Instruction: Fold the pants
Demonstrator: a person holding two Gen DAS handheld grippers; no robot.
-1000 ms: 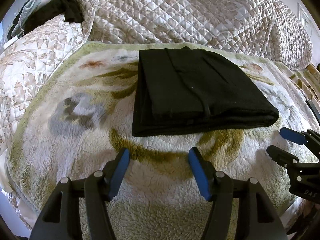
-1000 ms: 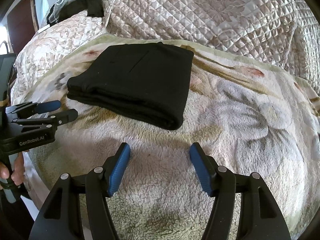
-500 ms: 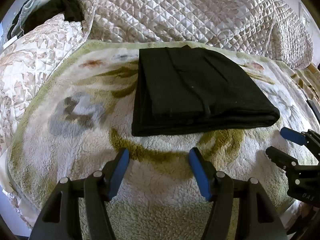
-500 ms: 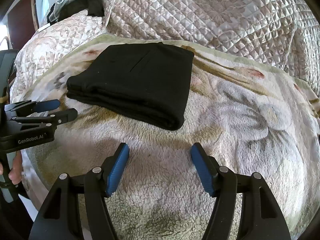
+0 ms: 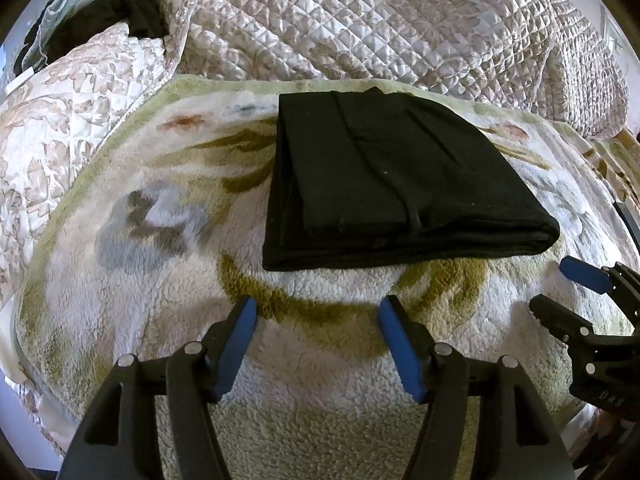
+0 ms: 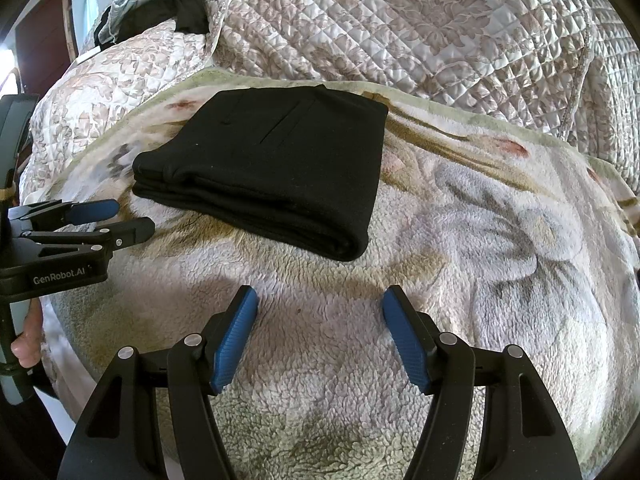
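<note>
**A:** Where are the pants?

**B:** The black pants lie folded into a thick rectangle on the fleece blanket, a cream one with a flower pattern. In the left wrist view they fill the centre and upper right of the frame; in the right wrist view they sit left of centre, upper half. The layers are stacked, with the rounded fold at the near right corner.

**A:** And the tongs?

**B:** The left tongs are at the bottom centre of their own view, blue pads spread wide, only blanket between them. They are short of the pants' near edge, touching nothing that I can see. The right tongs stand the same way in their view: jaws wide, empty, over bare fleece, below the pants' folded corner.

**A:** Can each see the other?

**B:** Yes. The right tongs show at the right edge of the left view, and the left tongs at the left edge of the right view, where a hand grips the handle at lower left.

**A:** What is behind?

**B:** A quilted bedspread bunched across the top of both frames, and a heap of dark and pale clothes in the upper left corner.
</note>
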